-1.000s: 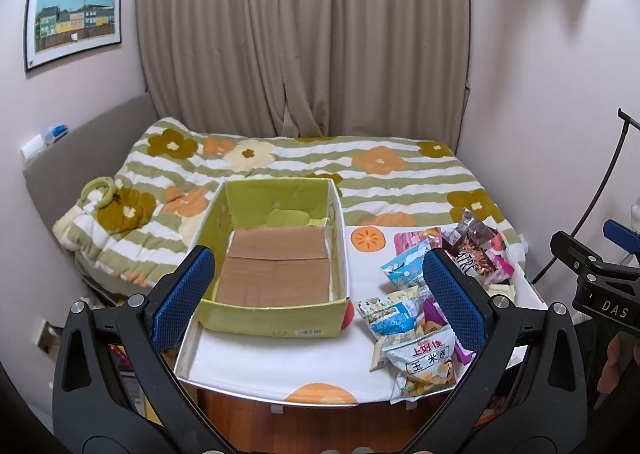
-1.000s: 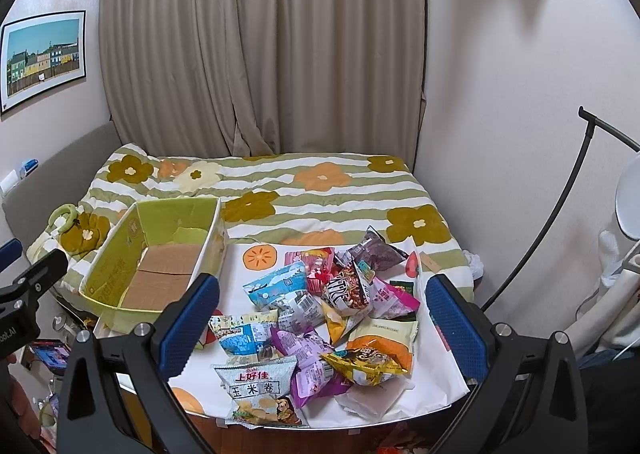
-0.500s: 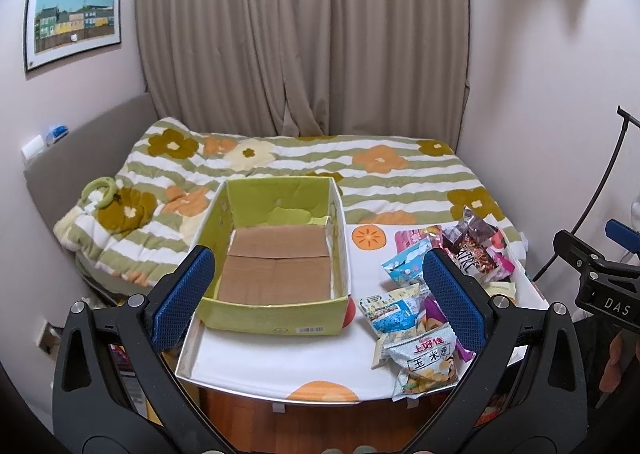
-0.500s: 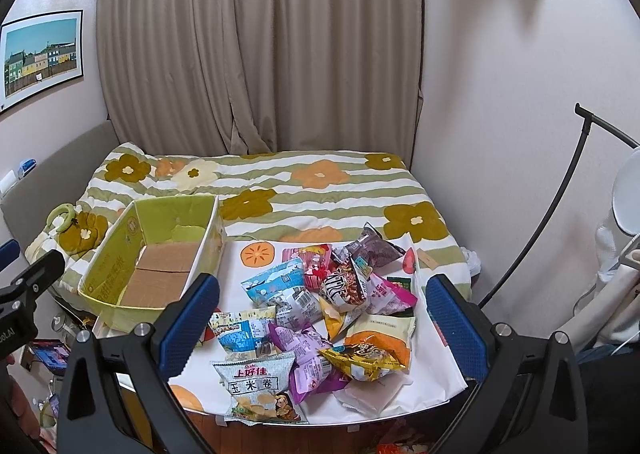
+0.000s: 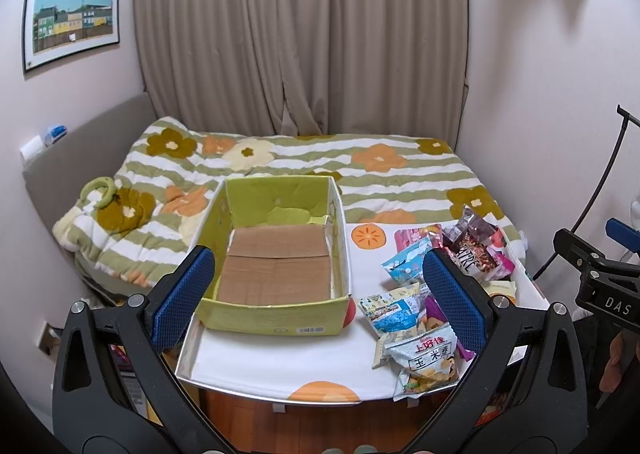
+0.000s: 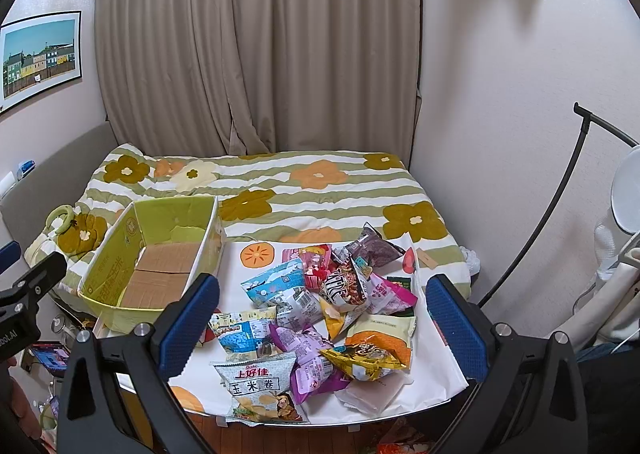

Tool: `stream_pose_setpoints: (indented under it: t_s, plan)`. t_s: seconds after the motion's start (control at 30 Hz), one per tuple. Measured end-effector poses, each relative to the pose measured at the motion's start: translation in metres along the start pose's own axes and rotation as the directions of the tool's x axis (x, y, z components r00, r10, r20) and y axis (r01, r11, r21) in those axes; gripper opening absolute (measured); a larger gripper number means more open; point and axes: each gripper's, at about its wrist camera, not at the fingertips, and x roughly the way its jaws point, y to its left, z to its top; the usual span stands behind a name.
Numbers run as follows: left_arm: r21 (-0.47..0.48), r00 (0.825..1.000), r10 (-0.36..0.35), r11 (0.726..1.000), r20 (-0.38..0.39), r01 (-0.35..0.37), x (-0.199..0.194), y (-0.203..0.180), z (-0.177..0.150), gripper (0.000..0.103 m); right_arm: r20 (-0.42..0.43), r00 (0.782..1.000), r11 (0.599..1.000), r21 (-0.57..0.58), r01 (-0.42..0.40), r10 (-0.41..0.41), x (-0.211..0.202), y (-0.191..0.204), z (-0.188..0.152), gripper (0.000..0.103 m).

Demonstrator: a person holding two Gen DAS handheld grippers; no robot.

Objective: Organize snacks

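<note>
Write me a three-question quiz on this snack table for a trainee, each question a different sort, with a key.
1. True or false: the green box already holds some snack bags.
2. Multiple choice: in the right wrist view, where does the pile of snack bags lie relative to the box?
A. inside it
B. to its right, on the white table
C. on the striped blanket
3. Fill in: both the left gripper and the right gripper are ____ and hold nothing.

Key
1. False: only its bare cardboard floor shows.
2. B
3. open
</note>
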Motion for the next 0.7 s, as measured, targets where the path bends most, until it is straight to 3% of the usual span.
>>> stream_pose_setpoints:
  t_s: [0.33, 0.53, 0.7]
  plan:
    - [0.011, 1.000, -0.009, 1.000, -0.002, 0.009, 0.004, -0.001, 0.002, 0.103, 0.000, 1.000, 1.000, 0.001, -0.007, 0.007, 0.000, 0.000, 0.001, 0.103]
    - [0.007, 0.996, -0.057, 0.998, -0.066, 0.057, 0.024, 0.002, 0.007, 0.103, -0.014, 0.999, 0.999, 0.033, 0.031, -0.030, -0.005, -0.013, 0.009, 0.103]
    - [-0.008, 0.978, -0.131, 0.991, -0.165, 0.131, 0.054, -0.011, -0.014, 0.103, -0.051, 0.996, 0.996, 0.038, 0.077, -0.075, -0.001, -0.031, 0.001, 0.103]
